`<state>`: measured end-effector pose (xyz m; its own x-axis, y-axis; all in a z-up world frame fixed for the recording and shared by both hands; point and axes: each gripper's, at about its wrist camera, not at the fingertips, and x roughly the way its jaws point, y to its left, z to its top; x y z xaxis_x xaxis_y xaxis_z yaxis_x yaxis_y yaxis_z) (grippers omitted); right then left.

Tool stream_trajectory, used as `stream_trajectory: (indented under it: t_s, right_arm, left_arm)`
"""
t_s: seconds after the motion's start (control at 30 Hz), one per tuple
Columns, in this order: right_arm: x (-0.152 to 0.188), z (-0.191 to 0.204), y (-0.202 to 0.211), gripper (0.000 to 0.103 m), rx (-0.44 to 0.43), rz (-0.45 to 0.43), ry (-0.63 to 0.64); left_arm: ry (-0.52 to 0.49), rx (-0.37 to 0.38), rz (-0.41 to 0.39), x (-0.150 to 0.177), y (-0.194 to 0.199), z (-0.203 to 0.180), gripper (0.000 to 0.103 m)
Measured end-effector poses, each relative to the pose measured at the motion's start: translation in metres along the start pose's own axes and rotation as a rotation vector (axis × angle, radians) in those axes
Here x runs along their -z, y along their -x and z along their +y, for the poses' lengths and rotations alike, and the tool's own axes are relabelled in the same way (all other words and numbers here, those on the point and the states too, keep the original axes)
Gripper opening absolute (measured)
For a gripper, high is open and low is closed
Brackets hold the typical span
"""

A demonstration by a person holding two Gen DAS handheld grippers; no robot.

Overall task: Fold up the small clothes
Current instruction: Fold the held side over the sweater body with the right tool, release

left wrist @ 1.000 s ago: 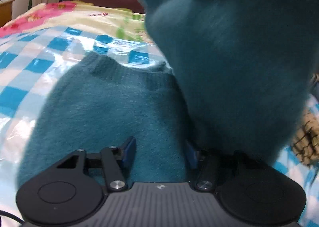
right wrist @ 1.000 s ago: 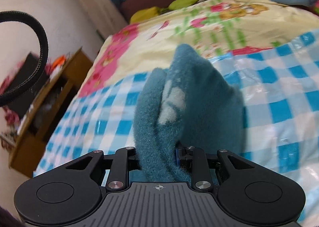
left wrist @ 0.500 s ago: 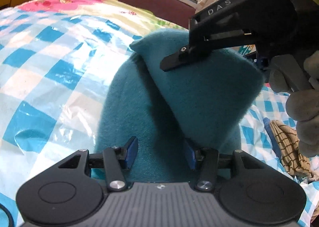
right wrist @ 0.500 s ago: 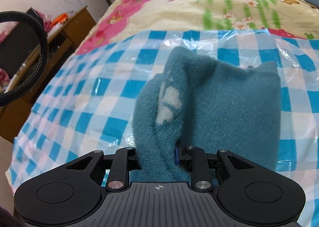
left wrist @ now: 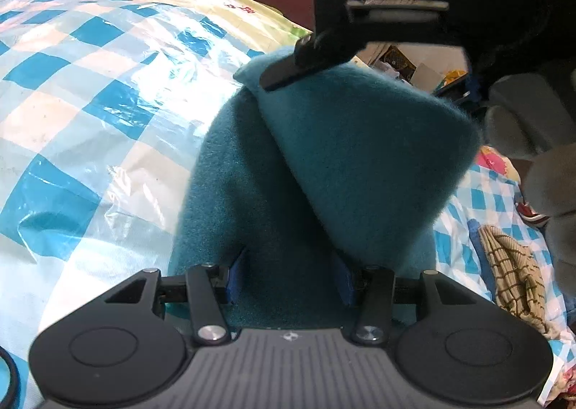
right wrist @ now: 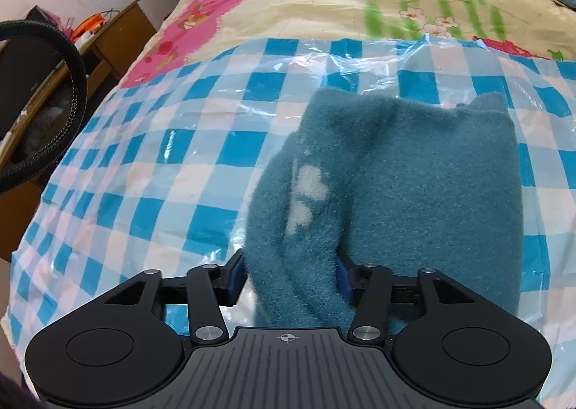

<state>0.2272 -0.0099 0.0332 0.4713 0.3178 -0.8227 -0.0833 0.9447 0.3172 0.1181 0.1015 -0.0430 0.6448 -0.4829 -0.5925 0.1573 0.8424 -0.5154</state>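
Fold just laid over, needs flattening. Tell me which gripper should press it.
Right gripper: its jaws are opening around the teal garment's folded edge, directly over it. Left gripper straddles the other end.

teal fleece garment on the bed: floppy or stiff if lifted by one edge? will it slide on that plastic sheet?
Likely floppy: the teal fleece garment bends softly over itself where folded. Probably light, since its thick pile looks airy. It may slide if pushed, as the checked plastic sheet looks glossy. The right tongs are opening around a bunched edge.

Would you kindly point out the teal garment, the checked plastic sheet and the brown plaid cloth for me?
teal garment (right wrist: 432, 186), right wrist view, flat folded top layer.
checked plastic sheet (right wrist: 144, 171), right wrist view, bare stretch left of the garment.
brown plaid cloth (left wrist: 511, 276), left wrist view, middle of the crumpled heap.
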Motion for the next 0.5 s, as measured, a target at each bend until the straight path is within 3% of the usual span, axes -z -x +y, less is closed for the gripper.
stream_trajectory:
  t_s: [0.2, 0.37, 0.5]
  right_arm:
    - [-0.007, 0.012, -0.002, 0.052, -0.001, 0.037, 0.008]
    - [-0.006, 0.011, 0.016, 0.052, -0.086, 0.047, 0.015]
    - [-0.009, 0.004, 0.028, 0.052, -0.114, 0.013, 0.012]
  left_arm:
    - [0.002, 0.006, -0.006, 0.000, 0.002, 0.001, 0.054]
    - [0.042, 0.041, -0.016, 0.003, 0.016, 0.011, 0.055]
    - [0.075, 0.056, -0.082, 0.010, 0.044, 0.018, 0.058]
